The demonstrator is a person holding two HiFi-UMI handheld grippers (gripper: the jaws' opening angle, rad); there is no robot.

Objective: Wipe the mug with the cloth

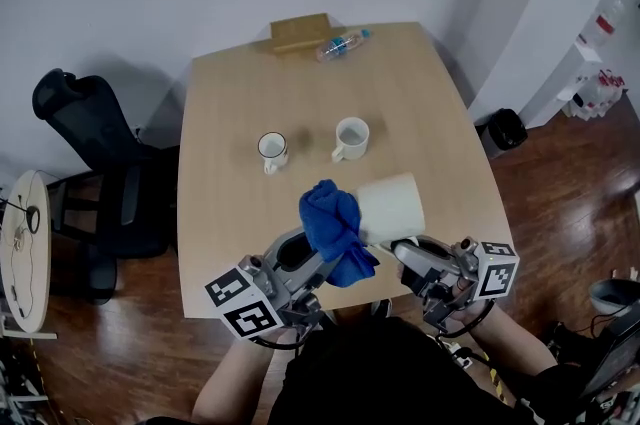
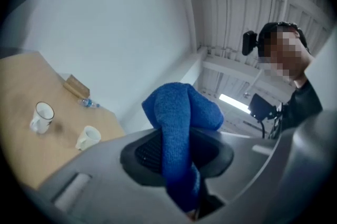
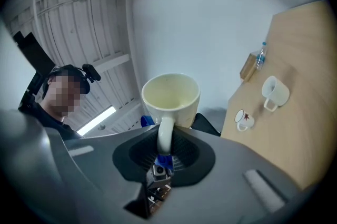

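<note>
1. A blue fuzzy cloth (image 2: 181, 117) is being pinched by the left gripper (image 2: 179, 165) - the jaws are being kept pressed onto its lower fold, with the bunched upper part bulging out past the tips.
2. A cream ceramic mug (image 3: 170, 99) is being gripped by the right gripper (image 3: 164, 149); the jaws are being squeezed together on the mug's handle, and the open mouth is being shown towards that gripper's camera.
3. The mug is being held off the light wooden table (image 1: 420, 113), over the table's near edge, in front of the person.
4. In the head view the cloth is being held right against the mug's left side - contact looks likely, though the exact touching spot is being hidden by the cloth itself.
5. Two more mugs are being left standing mid-table, apart from each other: a white mug with a dark rim (image 1: 272, 149) on the left and a plain white mug (image 1: 351, 138) on the right.
6. At the table's far edge a clear plastic bottle (image 1: 343, 44) is lying on its side just beside a flat brown block (image 1: 299, 33).
7. A black office chair (image 1: 90, 163) is being seen left of the table.
</note>
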